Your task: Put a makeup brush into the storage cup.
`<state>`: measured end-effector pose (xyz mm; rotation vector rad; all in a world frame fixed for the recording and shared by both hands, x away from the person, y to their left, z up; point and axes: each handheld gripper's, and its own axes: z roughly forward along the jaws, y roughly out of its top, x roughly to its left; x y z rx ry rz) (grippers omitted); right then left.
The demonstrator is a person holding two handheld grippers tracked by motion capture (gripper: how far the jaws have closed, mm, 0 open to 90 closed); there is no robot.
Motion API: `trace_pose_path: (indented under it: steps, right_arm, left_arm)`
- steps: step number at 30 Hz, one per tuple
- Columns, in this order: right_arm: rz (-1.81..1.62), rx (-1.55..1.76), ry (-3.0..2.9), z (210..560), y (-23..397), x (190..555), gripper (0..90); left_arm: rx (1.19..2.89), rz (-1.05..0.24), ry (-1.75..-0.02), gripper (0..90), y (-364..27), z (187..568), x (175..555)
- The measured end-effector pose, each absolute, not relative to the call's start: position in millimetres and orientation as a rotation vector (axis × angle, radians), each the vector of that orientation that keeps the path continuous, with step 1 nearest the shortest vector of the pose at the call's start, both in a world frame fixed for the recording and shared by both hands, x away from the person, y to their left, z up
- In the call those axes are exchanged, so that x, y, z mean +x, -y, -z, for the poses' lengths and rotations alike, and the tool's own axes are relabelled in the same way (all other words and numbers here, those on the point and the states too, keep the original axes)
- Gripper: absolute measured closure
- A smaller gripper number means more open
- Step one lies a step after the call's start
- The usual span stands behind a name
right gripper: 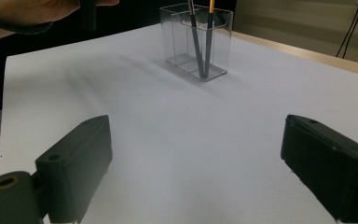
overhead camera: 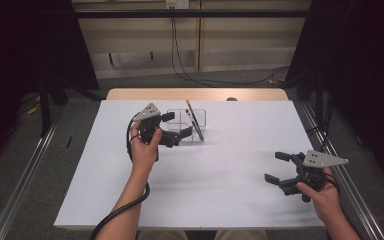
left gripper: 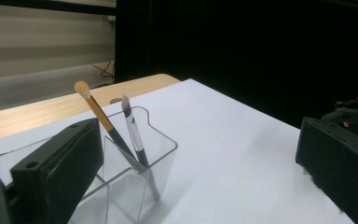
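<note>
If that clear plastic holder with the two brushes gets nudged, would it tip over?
Probably slides first: the clear holder has a flat base on the smooth white sheet. It looks light. The two brushes lean high above its rim, so a push near the top might tip it.

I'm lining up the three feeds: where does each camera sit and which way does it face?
High view: above the person's side, looking forward and down at the table; forearms, left tongs, right tongs.
Left gripper view: on the left tongs, facing the clear holder with two brushes.
Right gripper view: low over the table, facing that holder.
All share the holder.
</note>
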<state>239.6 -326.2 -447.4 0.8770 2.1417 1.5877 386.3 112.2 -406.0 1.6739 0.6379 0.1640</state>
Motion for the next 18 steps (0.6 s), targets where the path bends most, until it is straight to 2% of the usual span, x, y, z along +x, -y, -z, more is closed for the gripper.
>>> trace_pose_path:
  steps: [18]
  right_arm:
    - [-1.580,0.879,-2.139,446.5,327.5,236.2,8.7]
  left_arm:
    - [1.670,-0.162,-0.628,1.1,-133.9,412.1,374.9]
